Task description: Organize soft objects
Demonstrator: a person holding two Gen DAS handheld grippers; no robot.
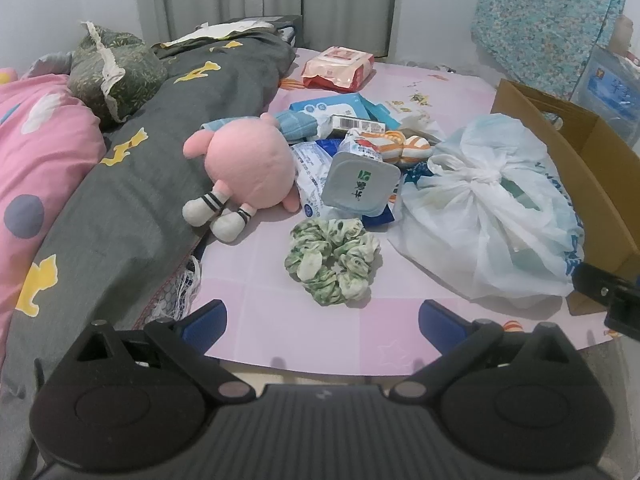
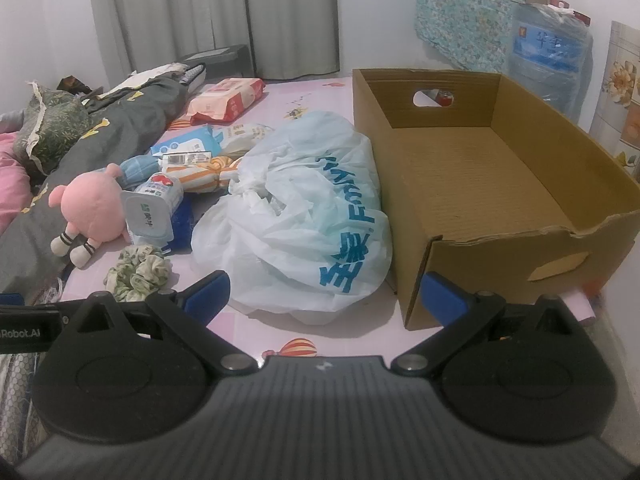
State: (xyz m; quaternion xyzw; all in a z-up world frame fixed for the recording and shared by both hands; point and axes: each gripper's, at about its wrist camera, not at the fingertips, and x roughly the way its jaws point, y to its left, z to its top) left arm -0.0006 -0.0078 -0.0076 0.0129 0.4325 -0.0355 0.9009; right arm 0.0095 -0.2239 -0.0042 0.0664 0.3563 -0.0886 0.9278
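Observation:
A green-and-white scrunchie (image 1: pixel 332 260) (image 2: pixel 138 274) lies on the pink mat just ahead of my left gripper (image 1: pixel 322 326), which is open and holds nothing. A pink plush toy (image 1: pixel 248 172) (image 2: pixel 94 210) leans against the grey duvet. Behind it sit an orange-striped soft toy (image 1: pixel 404 146) (image 2: pixel 200 178), a yoghurt cup (image 1: pixel 358 186) (image 2: pixel 150 216) and tissue packs (image 1: pixel 340 110). A tied white plastic bag (image 1: pixel 488 204) (image 2: pixel 304 216) lies in the middle. My right gripper (image 2: pixel 324 296) is open, low in front of the bag and the empty cardboard box (image 2: pixel 492 216) (image 1: pixel 576 152).
A grey duvet (image 1: pixel 152 184) and pink bedding (image 1: pixel 36 160) fill the left side, with a green pillow (image 1: pixel 114 68) on top. A red-and-white wipes pack (image 1: pixel 338 68) (image 2: pixel 228 102) lies at the back. A water jug (image 2: pixel 548 64) stands by the right wall.

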